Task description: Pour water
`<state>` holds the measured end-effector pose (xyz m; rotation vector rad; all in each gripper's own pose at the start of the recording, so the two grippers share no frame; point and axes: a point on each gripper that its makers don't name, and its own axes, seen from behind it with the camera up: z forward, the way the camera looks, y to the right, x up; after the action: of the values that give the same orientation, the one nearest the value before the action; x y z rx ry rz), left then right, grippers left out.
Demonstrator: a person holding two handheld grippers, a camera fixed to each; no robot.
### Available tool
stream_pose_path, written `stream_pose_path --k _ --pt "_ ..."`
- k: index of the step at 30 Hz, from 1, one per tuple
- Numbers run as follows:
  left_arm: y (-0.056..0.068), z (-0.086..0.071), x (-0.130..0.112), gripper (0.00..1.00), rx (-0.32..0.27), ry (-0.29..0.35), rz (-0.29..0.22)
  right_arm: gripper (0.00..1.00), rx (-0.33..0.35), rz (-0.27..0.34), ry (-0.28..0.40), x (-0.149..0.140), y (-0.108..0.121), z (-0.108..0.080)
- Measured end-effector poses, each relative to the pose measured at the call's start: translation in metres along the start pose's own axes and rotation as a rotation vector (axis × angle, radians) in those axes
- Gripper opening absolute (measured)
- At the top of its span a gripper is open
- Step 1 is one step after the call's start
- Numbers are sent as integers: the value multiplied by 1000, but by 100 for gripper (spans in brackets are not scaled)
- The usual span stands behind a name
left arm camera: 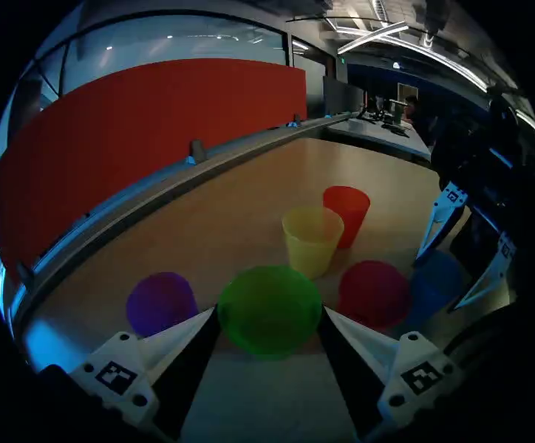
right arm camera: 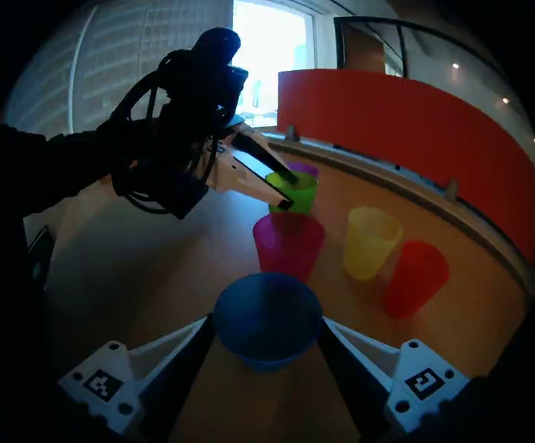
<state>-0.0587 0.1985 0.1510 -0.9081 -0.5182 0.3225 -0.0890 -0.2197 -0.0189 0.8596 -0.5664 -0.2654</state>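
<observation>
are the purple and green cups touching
Apart. The left gripper view shows a strip of table between the purple cup and the green cup.

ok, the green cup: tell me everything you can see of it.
The green cup is a translucent, plastic-looking tumbler, tapered toward its base, upright, mouth open upward. The left gripper's two fingers flank its sides; whether they press on it I cannot tell. Water inside cannot be made out. A purple cup stands apart beside it on the wooden table.
</observation>
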Motion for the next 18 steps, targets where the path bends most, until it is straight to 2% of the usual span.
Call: stream_pose_path --k 11,18 --pt "-6 -12 -7 89 17 -3 -10 97 -5 -12 0 2 5 2" --pt "-4 -16 -8 89 16 2 -12 91 1 -28 2 1 4 3"
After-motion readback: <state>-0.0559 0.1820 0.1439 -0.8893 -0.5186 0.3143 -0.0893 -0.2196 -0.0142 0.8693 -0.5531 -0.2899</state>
